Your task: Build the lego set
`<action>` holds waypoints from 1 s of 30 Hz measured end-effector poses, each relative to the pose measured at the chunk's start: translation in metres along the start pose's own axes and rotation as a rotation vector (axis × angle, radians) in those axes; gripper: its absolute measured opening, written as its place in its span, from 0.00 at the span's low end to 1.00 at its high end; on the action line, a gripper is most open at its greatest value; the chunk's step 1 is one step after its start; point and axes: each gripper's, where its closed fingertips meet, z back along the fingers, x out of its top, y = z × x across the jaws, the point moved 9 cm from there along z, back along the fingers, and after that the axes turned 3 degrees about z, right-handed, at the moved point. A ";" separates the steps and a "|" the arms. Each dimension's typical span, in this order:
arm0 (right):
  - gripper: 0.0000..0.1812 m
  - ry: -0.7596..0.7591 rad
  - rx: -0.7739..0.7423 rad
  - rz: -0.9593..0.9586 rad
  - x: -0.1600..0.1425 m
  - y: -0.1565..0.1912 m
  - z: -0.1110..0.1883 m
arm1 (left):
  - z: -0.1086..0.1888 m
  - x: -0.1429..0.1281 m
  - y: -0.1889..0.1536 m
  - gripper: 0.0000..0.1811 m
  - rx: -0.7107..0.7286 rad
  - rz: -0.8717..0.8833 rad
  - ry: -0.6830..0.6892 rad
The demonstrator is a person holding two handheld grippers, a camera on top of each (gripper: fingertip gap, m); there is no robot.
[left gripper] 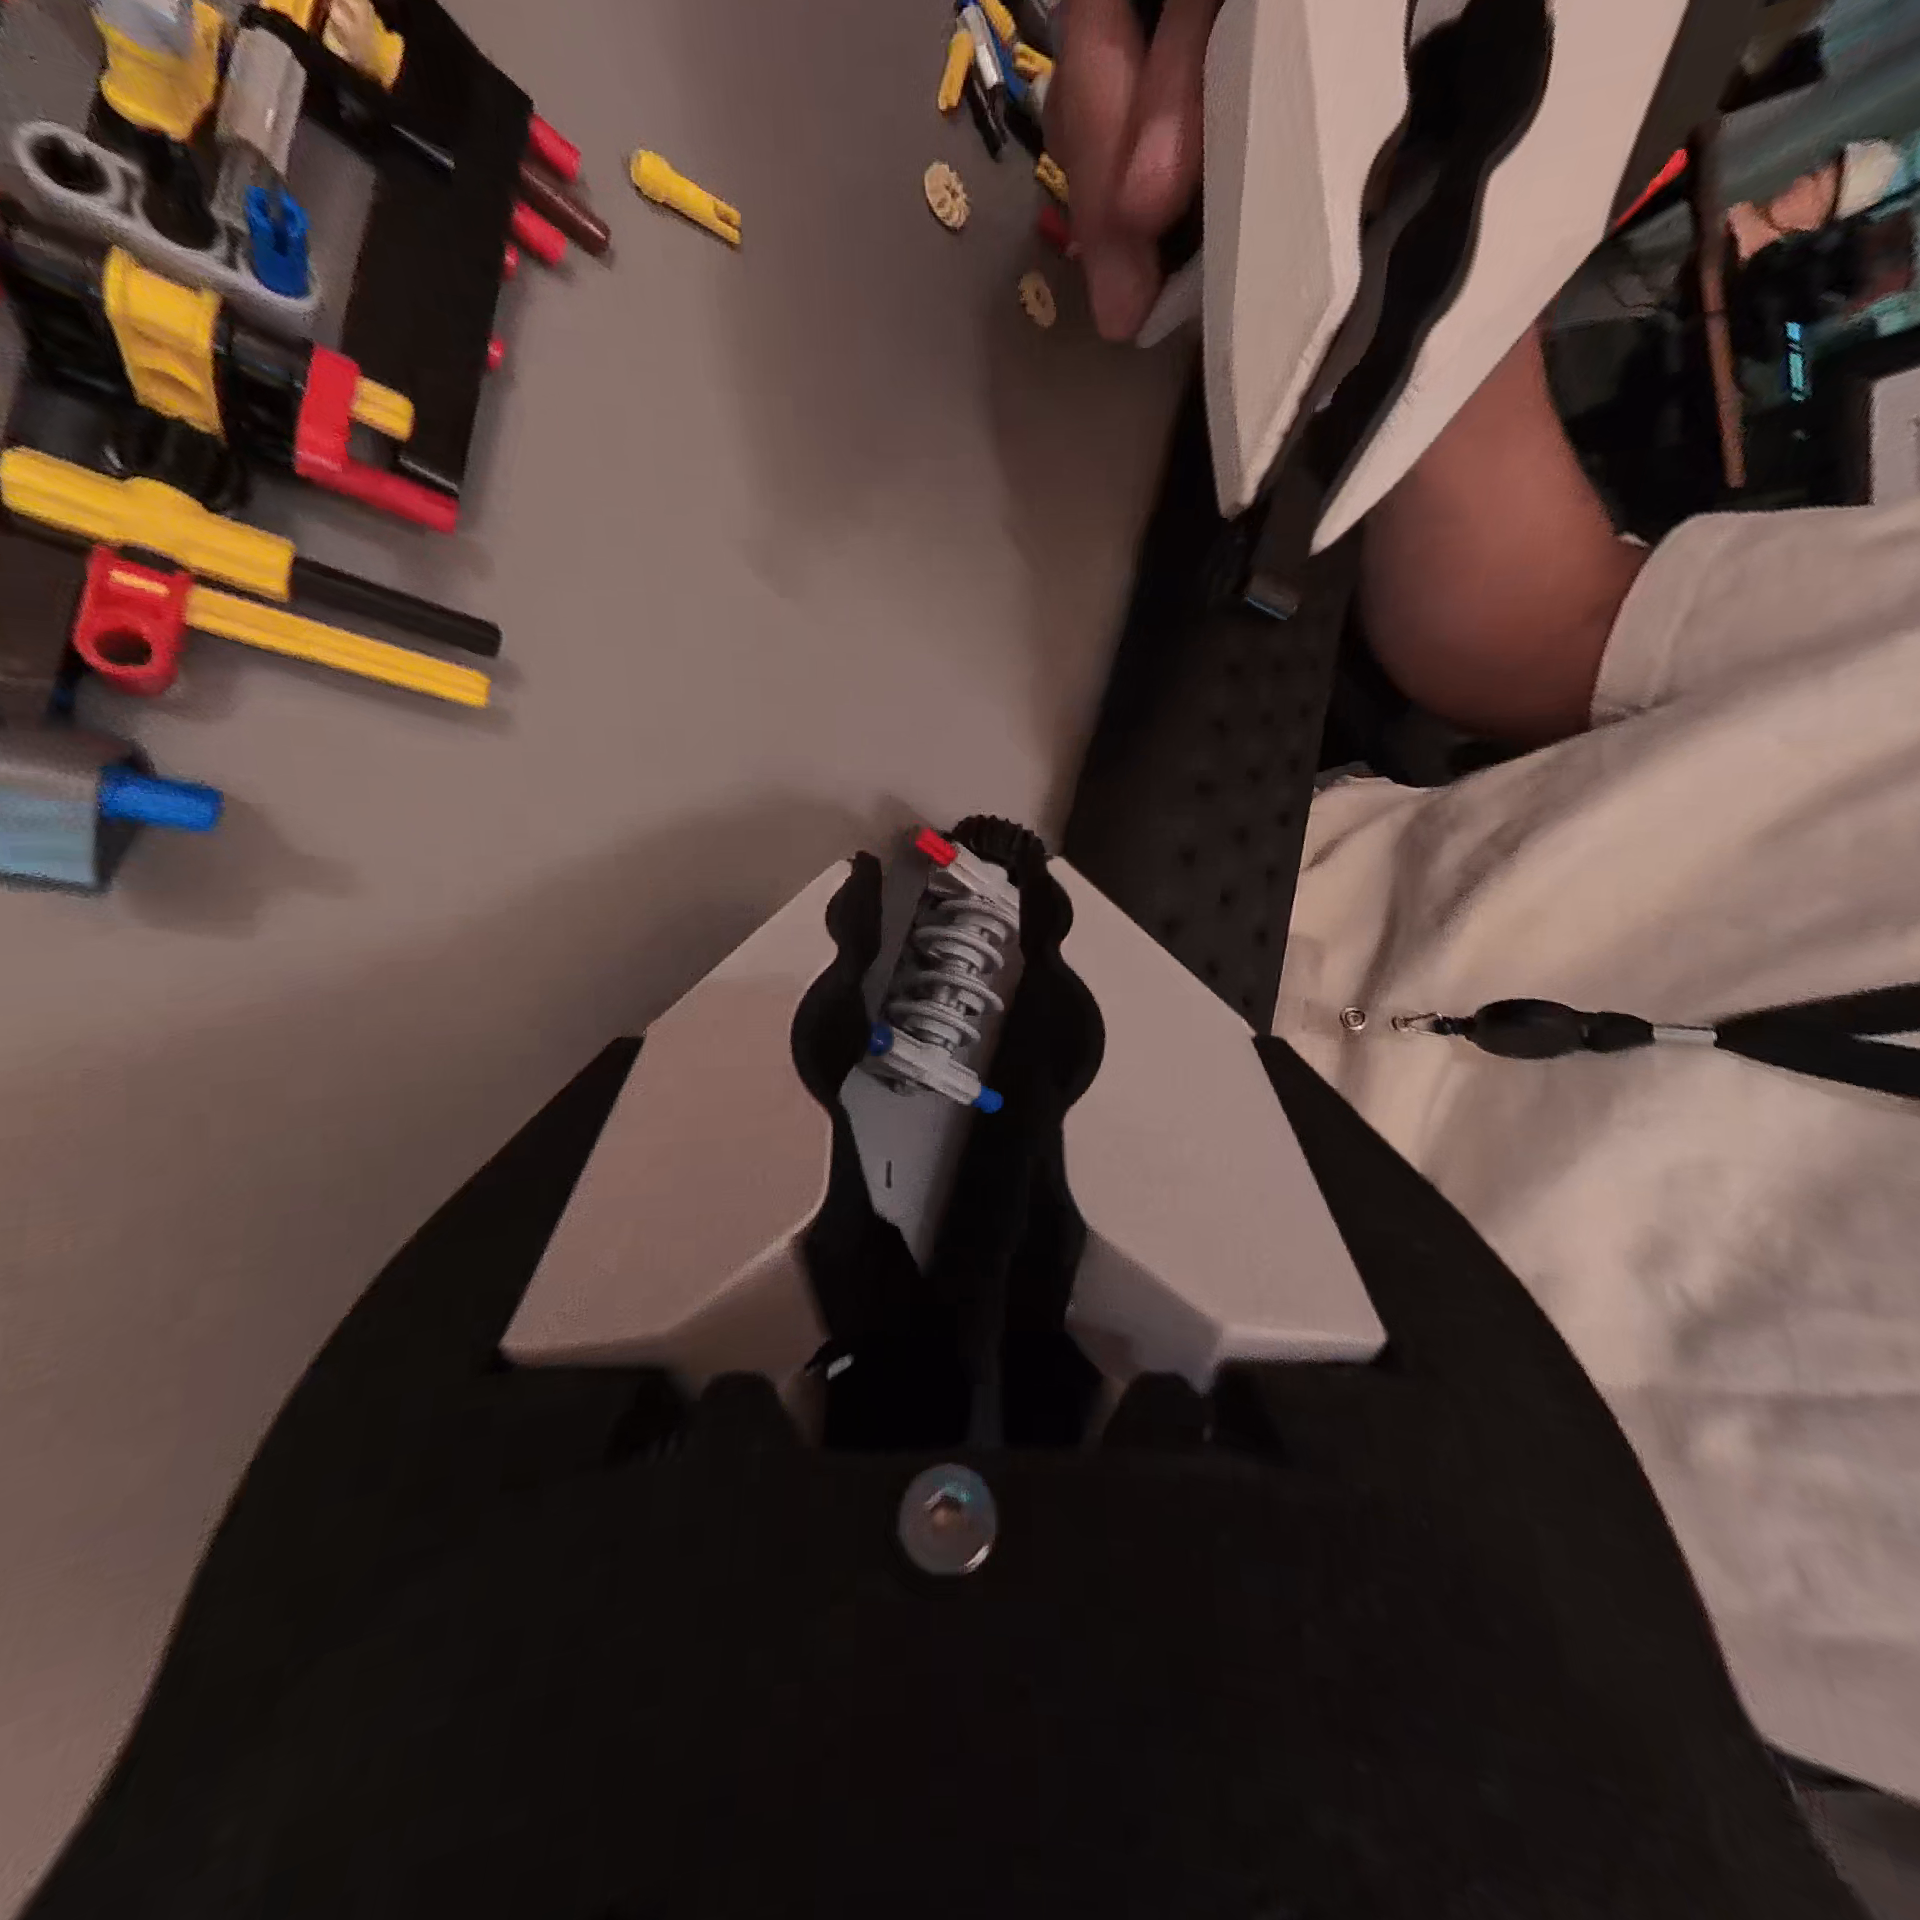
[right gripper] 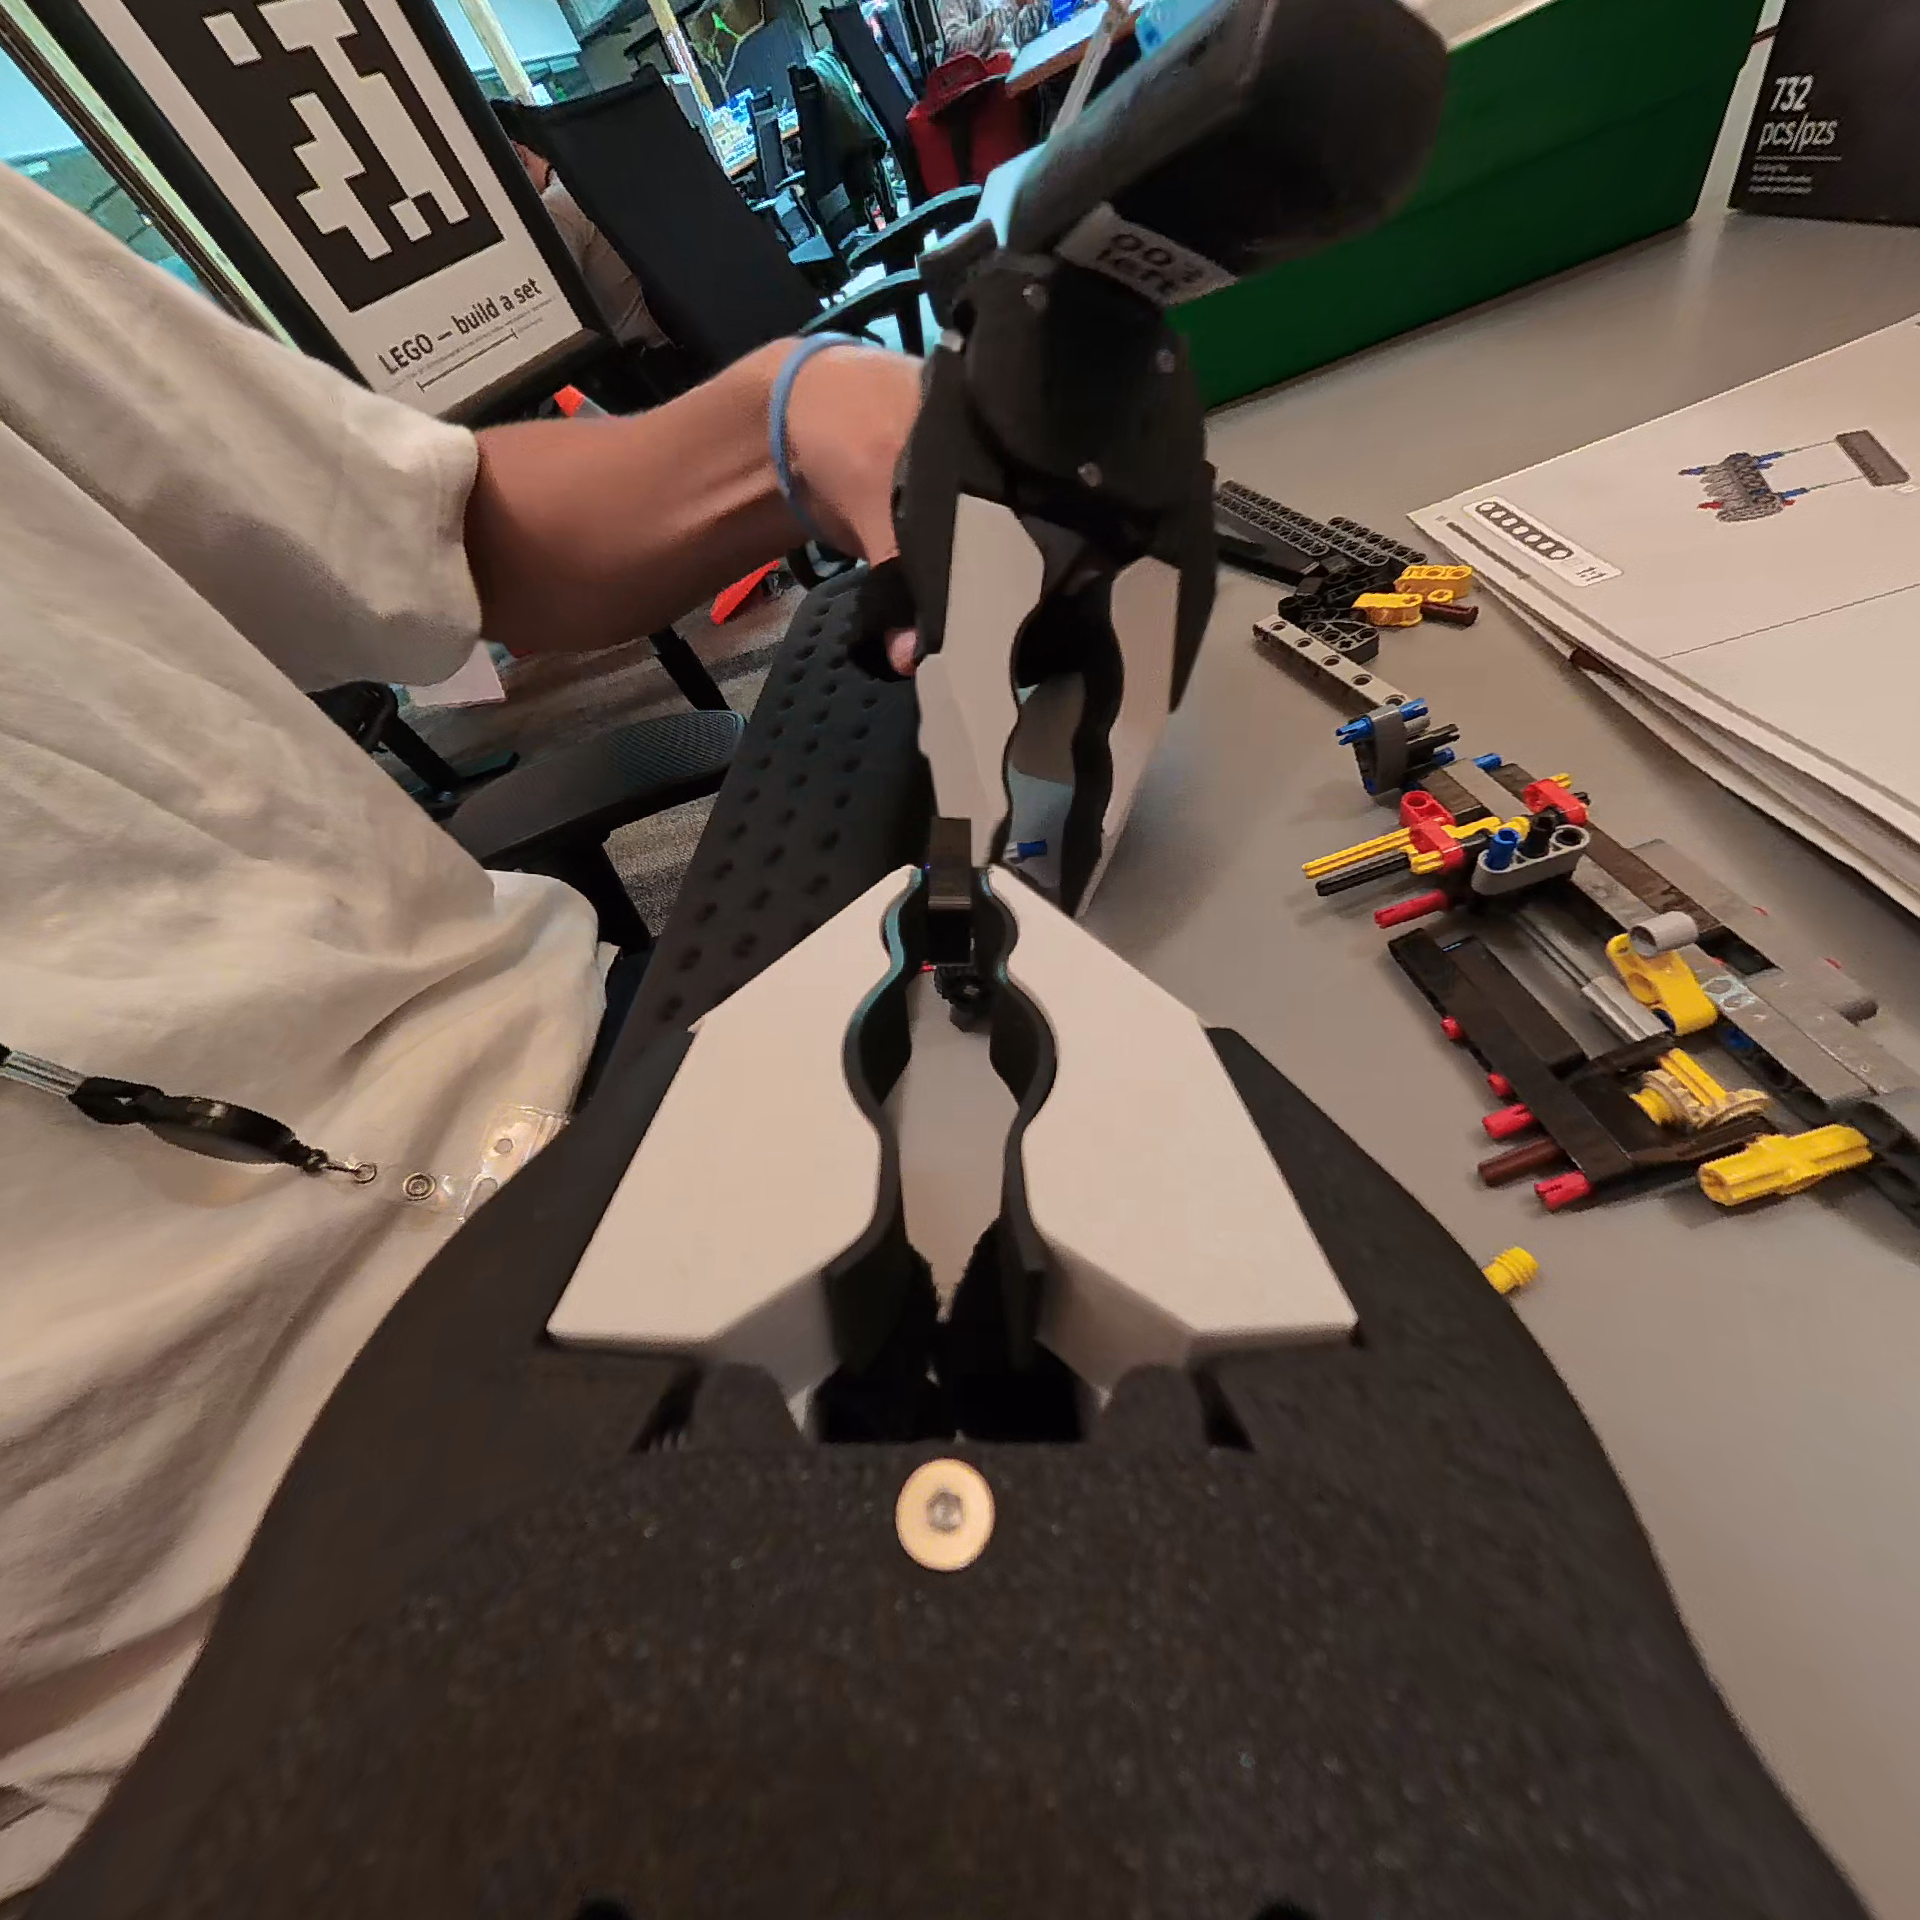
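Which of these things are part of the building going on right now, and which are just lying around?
In use:
left gripper, shut on a grey spring piece
right gripper, shut on a small black piece
half-built model
instruction booklet

Lying about:
green box
loose yellow peg
office chairs

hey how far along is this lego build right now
Partly built. A long black, yellow and red chassis section already lies assembled on the grey table. In hand: the left claw grips a grey spring assembly, the right claw a small black piece. Loose parts remain unattached.
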 end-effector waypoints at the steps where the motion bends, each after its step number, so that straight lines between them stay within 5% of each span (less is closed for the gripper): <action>1: 0.04 -0.002 0.000 -0.002 0.000 0.000 0.001 | 0.000 0.003 0.003 0.14 -0.025 -0.004 0.020; 6: 0.04 -0.013 -0.003 -0.010 0.000 -0.002 0.003 | -0.009 0.007 0.011 0.22 -0.114 -0.037 0.171; 11: 0.04 -0.006 -0.009 -0.028 -0.001 -0.004 0.004 | -0.015 0.004 0.005 0.15 -0.076 -0.138 0.193; 16: 0.04 0.029 -0.037 -0.093 -0.005 -0.011 -0.001 | -0.013 0.000 -0.014 0.03 0.033 -0.354 0.122; 21: 0.04 0.019 0.024 -0.122 -0.005 -0.007 -0.007 | -0.014 -0.008 -0.032 0.03 0.238 -0.568 0.080; 30: 0.04 0.080 -0.027 -0.015 -0.009 -0.003 -0.018 | -0.023 -0.008 -0.031 0.02 0.292 -0.550 -0.040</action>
